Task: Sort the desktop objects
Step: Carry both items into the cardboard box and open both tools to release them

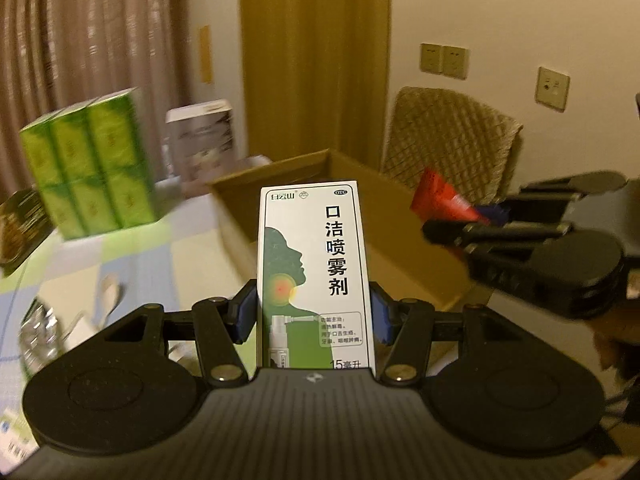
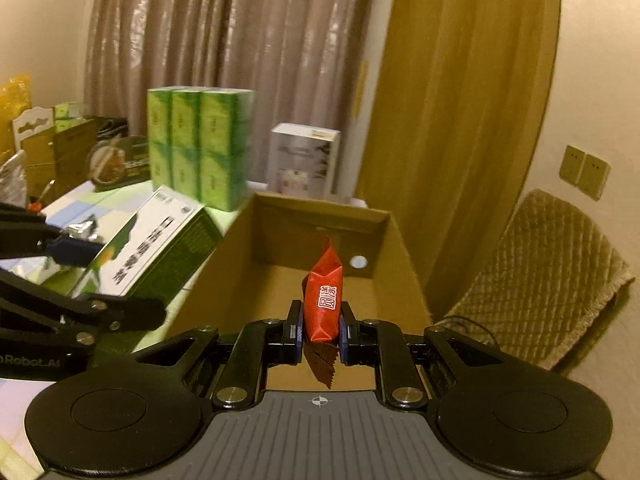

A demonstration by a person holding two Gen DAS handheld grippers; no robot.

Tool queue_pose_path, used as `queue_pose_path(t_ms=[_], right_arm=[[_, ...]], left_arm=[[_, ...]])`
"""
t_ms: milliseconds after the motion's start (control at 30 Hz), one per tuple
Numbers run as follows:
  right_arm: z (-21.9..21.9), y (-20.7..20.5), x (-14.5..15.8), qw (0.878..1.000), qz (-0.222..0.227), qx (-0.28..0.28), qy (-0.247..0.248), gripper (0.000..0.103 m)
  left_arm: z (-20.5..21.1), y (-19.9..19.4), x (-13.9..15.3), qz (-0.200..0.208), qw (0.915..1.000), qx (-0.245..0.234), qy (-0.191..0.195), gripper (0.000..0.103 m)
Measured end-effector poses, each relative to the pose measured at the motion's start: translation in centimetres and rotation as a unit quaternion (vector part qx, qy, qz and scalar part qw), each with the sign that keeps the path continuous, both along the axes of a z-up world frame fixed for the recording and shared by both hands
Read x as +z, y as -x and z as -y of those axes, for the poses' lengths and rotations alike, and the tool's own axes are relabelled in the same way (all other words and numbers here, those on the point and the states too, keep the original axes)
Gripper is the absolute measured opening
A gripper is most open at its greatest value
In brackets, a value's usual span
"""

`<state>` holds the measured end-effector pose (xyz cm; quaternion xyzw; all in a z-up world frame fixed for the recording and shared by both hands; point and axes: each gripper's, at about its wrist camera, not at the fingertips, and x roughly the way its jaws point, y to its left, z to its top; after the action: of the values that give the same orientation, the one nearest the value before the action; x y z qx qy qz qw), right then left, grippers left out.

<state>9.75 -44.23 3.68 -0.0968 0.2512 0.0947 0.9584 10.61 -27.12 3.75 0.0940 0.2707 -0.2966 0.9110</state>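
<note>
My left gripper [image 1: 314, 314] is shut on a white and green spray box [image 1: 316, 264] with black Chinese lettering, held upright in front of the open cardboard box [image 1: 280, 200]. In the right wrist view the same spray box [image 2: 156, 244] hangs left of the cardboard box [image 2: 400, 248], with the left gripper [image 2: 76, 252] gripping it. My right gripper [image 2: 320, 330] is shut on a red snack packet [image 2: 323, 300] over the near rim of the cardboard box. From the left wrist view the red packet [image 1: 444, 200] and right gripper [image 1: 472, 224] show at the right.
A stack of green cartons [image 2: 200, 144] and a white carton [image 2: 304, 156] stand behind the cardboard box on the pastel checked tablecloth [image 1: 132, 256]. Foil items [image 1: 40, 332] lie at the left. A chair with a woven cover [image 2: 548, 276] stands to the right.
</note>
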Motion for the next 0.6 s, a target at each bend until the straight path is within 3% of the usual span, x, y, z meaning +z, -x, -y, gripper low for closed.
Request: queue_pose_path(t_ms=[233, 600], right_arm=[[2.0, -1.7, -1.1, 1.0, -0.014, -0.012, -0.011, 0.013], [2.3, -3.1, -2.0, 0.999, -0.03, -0.019, -0.017, 0.013]], left_arm=[[3.4, -2.5, -0.6, -0.027, 0.9995, -0.008, 0.017, 0.051], [3.8, -4.6, -2.2, -0.041, 0.9989, -0.006, 0.019, 0.051]])
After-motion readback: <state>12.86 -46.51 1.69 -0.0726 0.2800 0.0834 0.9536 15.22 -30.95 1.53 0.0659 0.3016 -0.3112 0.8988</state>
